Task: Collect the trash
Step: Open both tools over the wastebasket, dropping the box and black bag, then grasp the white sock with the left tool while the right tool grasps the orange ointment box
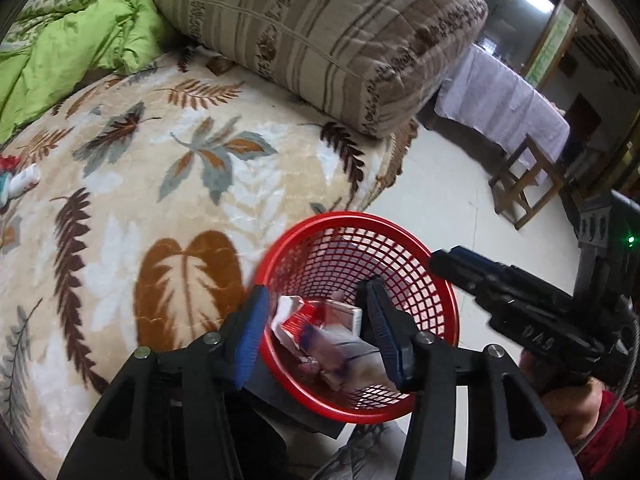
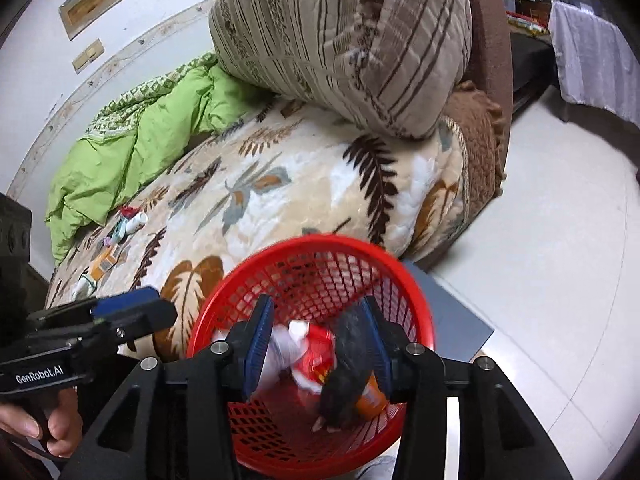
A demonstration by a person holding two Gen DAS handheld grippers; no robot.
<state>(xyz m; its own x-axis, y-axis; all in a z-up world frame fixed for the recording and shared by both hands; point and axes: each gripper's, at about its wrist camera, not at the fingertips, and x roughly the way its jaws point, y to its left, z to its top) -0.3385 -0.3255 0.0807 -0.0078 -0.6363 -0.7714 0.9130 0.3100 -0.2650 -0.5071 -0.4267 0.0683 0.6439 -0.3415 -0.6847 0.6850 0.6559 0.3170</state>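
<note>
- Two grippers hang over the red mesh basket (image 1: 416,264) at the edge of the bed, and a lot could go sideways from here.
- Biggest risk, I'd say: the basket sits right by the bed edge, half over the floor, on what looks like a grey board (image 2: 460,320). Bump the rim with a finger and it could tip and dump everything.
- Second risk: the left gripper (image 1: 316,320) has a crumpled red-and-white wrapper (image 1: 296,316) between its fingers, with a white carton (image 1: 340,314) just beside it. Jaws look partly open and the pads don't seem to press on anything, so I'd call it let go. If paper snags on a blue pad (image 1: 252,332), it gets dragged back out when the hand lifts.
- Same story on the right gripper (image 2: 318,340): jaws partly apart, and a dark blurry scrap (image 2: 348,372) lies against its right pad. Can't tell if it's falling or stuck there. I read this one as released too.
- Trash in the basket so far: white crumpled paper (image 2: 280,352), a red packet (image 2: 316,356), something orange (image 2: 374,402).
- Not done though. More litter (image 2: 116,240) lies on the leaf-print blanket (image 2: 280,184) near the green quilt (image 2: 140,148), well apart from the basket, including a small white bottle (image 2: 138,222) and little cartons.
</note>
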